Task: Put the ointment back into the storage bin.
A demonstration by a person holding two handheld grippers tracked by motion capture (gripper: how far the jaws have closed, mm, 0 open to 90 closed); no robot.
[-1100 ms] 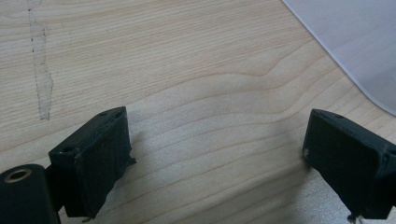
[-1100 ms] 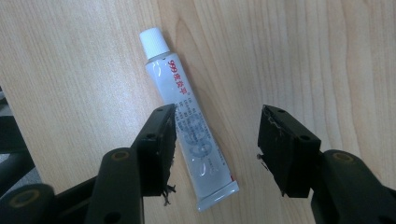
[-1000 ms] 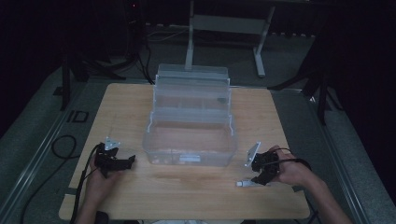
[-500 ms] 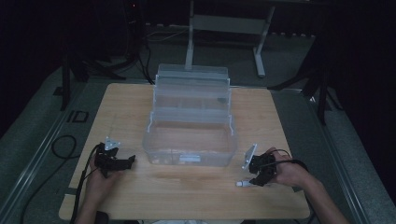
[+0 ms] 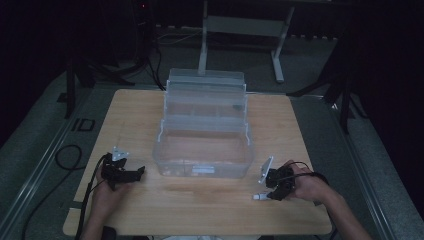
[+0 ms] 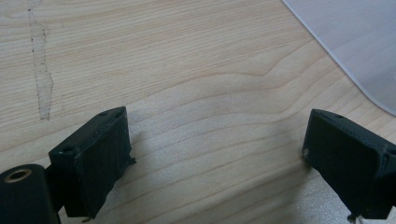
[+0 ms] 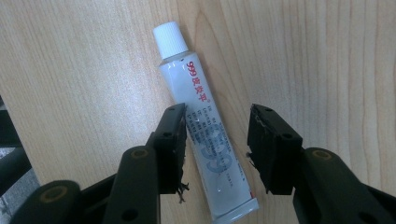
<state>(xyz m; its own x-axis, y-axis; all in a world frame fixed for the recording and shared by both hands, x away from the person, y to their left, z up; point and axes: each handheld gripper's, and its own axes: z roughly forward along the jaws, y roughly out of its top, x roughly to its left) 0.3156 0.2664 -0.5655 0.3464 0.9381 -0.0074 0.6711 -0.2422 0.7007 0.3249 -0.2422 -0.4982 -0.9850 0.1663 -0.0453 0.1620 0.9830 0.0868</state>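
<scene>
White tube between right gripper jaws

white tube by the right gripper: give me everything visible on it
The tube is a small squeezable ointment-style tube, glossy white to pale grey, with a ribbed white screw cap, still on, and a flat crimped tail. Red print reads "999" with Chinese characters, and finer grey text runs below it. It lies flat on the wooden table, right of the clear box's front. The right gripper straddles its rear half; the jaws have just been closing, one at its edge, the other apart.
</scene>
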